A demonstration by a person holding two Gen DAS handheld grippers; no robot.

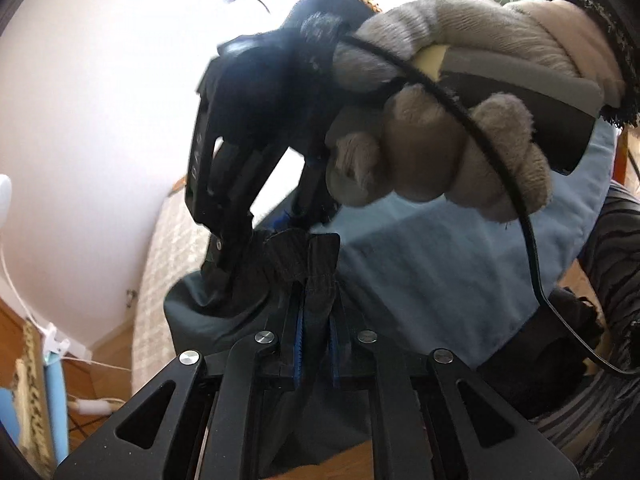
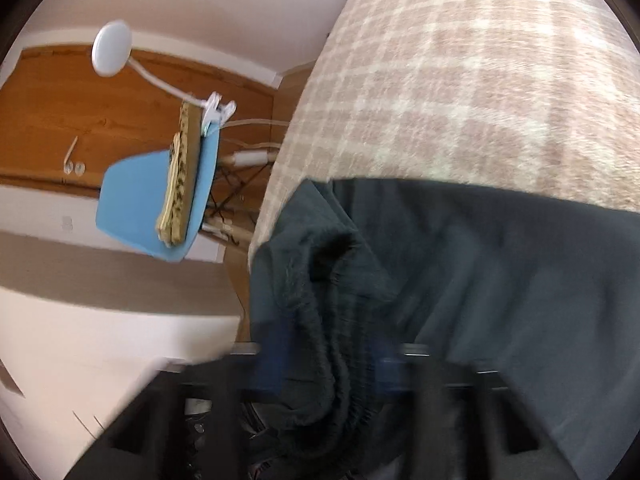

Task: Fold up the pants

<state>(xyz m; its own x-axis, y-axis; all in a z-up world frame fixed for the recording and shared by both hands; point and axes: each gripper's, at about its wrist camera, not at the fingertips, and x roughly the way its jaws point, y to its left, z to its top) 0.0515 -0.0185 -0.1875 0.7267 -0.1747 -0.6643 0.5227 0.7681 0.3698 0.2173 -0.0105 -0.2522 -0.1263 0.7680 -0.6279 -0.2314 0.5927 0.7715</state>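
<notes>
The dark teal fabric pants (image 2: 500, 264) are draped over the edge of a beige checked blanket-covered bed (image 2: 460, 80). A bunched edge is pinched in the closed left tool (image 1: 316, 320), while the right tool (image 1: 224, 264), just beside it and further along that edge, is seen clamped on the gathered waistband. The held edge runs between the two tools, so the fold is judged to turn on both moving together across the bed.

**Lighting and Image Quality**

Left wrist view: strong backlight overexposes the wall (image 1: 92, 128) to near white; the gloved hand (image 1: 448, 120) in front is soft. Right wrist view: even daylight, but motion blur smears the lower third, including the dark pants (image 2: 460, 280) and the claw (image 2: 328, 372). Both views bend straight lines and darken to black at the corners.
</notes>
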